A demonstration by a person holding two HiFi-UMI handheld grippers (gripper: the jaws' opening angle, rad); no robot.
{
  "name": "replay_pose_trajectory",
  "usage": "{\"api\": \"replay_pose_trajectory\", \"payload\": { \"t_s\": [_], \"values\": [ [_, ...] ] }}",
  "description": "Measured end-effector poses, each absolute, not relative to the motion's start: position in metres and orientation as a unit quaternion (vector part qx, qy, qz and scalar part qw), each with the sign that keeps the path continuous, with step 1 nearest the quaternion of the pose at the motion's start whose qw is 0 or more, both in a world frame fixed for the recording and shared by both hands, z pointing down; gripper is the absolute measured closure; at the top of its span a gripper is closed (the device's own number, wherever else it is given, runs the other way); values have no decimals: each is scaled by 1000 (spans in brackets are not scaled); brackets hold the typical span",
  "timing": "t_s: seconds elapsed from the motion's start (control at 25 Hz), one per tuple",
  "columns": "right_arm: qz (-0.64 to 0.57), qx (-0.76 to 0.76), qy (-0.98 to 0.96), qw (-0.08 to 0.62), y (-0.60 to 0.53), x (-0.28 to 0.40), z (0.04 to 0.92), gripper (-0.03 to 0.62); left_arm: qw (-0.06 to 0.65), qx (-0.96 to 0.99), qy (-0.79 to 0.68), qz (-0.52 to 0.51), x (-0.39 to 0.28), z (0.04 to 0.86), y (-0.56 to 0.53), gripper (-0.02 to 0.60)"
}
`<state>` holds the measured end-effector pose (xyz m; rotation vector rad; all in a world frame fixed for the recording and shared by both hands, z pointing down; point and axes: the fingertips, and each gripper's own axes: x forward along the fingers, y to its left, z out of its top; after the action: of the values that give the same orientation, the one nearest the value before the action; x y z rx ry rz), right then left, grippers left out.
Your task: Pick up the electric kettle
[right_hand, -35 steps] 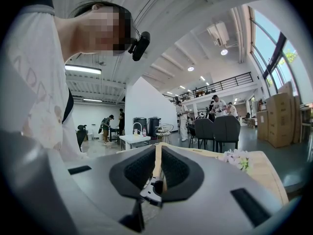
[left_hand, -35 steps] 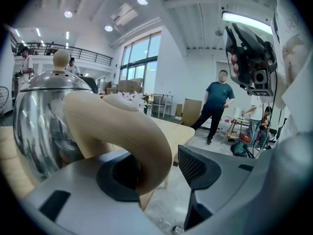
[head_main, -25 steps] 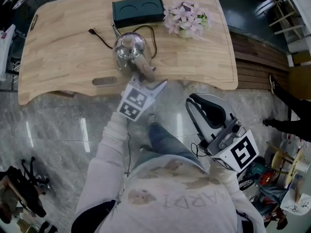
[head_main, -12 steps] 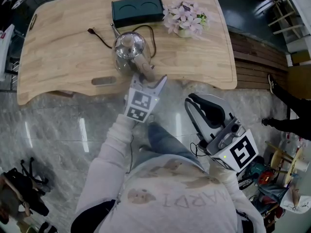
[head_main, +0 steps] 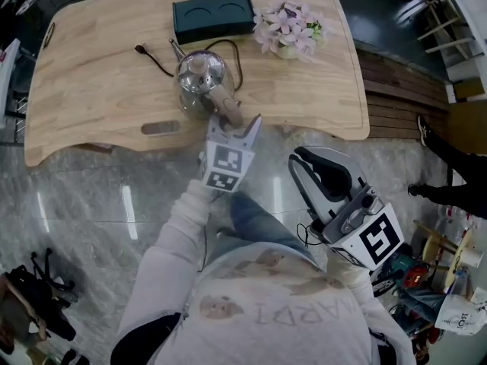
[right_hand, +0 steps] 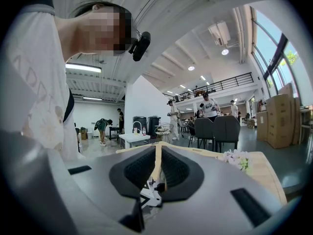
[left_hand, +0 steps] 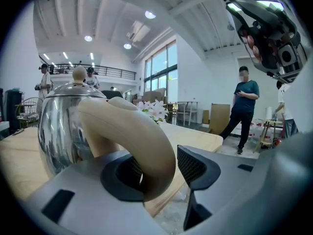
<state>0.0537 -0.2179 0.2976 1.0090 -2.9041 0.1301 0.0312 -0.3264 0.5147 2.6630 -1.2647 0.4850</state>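
The shiny steel electric kettle stands near the front edge of the wooden table, its pale curved handle pointing at me. My left gripper is open, with the handle between its jaws. In the left gripper view the handle lies against the left pad, a gap separates it from the right pad, and the kettle body sits just behind. My right gripper hangs off the table at my right side, shut on nothing, as the right gripper view confirms.
Behind the kettle lie a dark rectangular tray, a pot of pink flowers and a black power cord. A person stands beyond the table's right end. Clutter sits on the floor at both lower corners.
My left gripper has moved forward and slightly right, bringing its jaws around the kettle handle. The kettle and right gripper have stayed put.
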Motion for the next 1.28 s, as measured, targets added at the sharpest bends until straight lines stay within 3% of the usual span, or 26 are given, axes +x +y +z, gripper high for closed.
{"api": "replay_pose_trajectory", "payload": {
  "t_s": [0.12, 0.28, 1.28],
  "values": [
    [42, 330, -943, 32, -220, 54, 298, 551, 70, 885, -431, 162, 31, 517, -329, 379],
    [43, 330, -942, 34, -221, 54, 299, 551, 63, 877, -447, 165, 25, 517, -334, 457],
    [33, 324, -945, 39, -210, 56, 297, 551, 8, 895, -420, 152, 20, 488, -333, 482]
  ]
}}
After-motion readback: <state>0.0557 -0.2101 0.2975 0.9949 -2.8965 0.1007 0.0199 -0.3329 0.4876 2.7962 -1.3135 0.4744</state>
